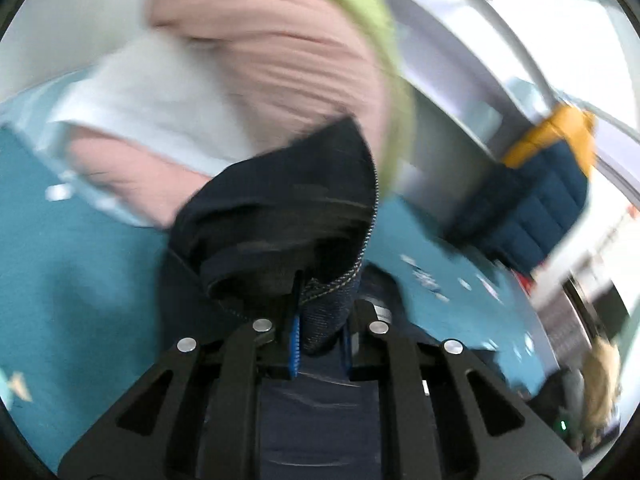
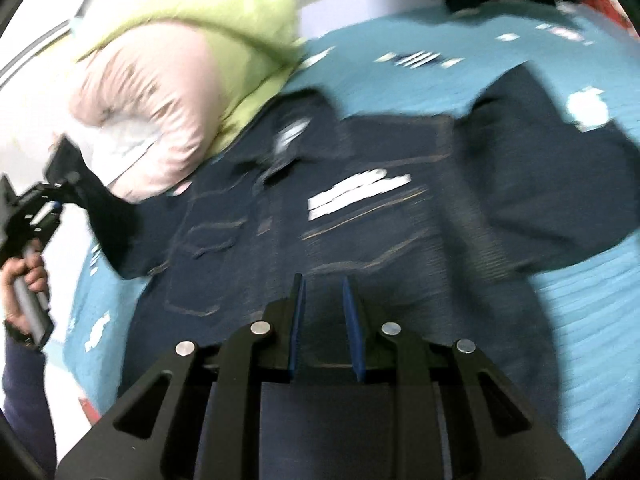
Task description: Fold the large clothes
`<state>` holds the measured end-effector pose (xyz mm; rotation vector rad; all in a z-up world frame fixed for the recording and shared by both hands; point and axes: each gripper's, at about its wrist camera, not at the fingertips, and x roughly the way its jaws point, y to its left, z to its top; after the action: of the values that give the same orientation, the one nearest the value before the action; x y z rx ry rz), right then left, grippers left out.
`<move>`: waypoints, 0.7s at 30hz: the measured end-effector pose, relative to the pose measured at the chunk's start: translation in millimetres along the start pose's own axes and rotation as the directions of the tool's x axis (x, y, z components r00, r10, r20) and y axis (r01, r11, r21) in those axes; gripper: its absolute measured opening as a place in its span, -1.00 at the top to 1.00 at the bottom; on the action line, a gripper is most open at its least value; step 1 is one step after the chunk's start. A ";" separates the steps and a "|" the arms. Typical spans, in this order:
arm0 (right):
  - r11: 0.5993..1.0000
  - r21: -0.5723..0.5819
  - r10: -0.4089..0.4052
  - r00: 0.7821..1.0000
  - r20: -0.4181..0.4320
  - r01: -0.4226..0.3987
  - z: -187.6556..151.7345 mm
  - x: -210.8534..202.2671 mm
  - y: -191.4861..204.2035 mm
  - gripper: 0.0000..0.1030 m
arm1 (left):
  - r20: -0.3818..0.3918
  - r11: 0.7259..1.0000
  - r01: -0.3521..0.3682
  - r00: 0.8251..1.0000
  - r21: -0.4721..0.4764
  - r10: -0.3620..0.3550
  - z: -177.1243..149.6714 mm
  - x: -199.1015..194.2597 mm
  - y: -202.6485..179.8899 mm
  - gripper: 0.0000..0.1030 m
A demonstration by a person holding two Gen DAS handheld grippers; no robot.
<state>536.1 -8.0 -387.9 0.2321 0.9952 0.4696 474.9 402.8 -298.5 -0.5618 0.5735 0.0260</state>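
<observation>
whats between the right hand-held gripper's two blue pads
Nothing is clamped there: in the right wrist view the right hand-held gripper shows an empty gap between its pads, with the dark denim jacket lying on the bed beyond.

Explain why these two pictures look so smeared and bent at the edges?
Left wrist view: motion blur smears the pink bundle; the gripped denim jacket stays sharper. Right wrist view: the jacket's white label streaks. Both are round fisheye pictures, bending edges; bright background washes out.
</observation>
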 end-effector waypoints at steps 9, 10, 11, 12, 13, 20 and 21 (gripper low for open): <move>0.983 0.027 -0.183 0.980 0.083 0.181 23.4 -62.0 -80.7 0.54 | -0.257 0.995 0.097 0.962 -0.006 -0.095 -84.6 135.6 -117.5 0.72; 0.980 0.020 -0.197 0.977 0.086 0.196 23.9 -65.1 -85.0 0.54 | -0.276 0.996 0.086 0.958 0.013 -0.079 -91.2 148.7 -122.2 0.72; 0.974 -0.005 -0.224 0.970 0.089 0.225 25.2 -67.8 -88.6 0.54 | -0.305 0.997 0.062 0.951 0.034 -0.049 -104.8 164.0 -128.5 0.72; 0.964 -0.028 -0.261 0.960 0.098 0.265 27.0 -69.4 -91.7 0.54 | -0.338 0.998 0.046 0.941 0.037 -0.030 -117.8 178.9 -131.1 0.72; 0.958 -0.041 -0.279 0.955 0.101 0.284 27.9 -70.9 -95.3 0.53 | -0.357 0.999 0.034 0.934 0.040 -0.017 -128.1 186.0 -129.8 0.72; 0.930 0.014 -0.368 0.925 0.100 0.368 37.4 -77.6 -123.9 0.33 | -0.472 0.996 -0.038 0.879 0.076 0.070 -176.8 224.7 -130.8 0.54; 0.931 0.030 -0.365 0.926 0.092 0.364 36.3 -76.9 -128.4 0.33 | -0.469 0.997 -0.035 0.881 0.075 0.066 -177.6 224.1 -132.8 0.41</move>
<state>566.9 -156.7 -362.0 0.0754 0.9214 0.1098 597.3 170.3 -472.7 -0.4895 1.0625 -0.0829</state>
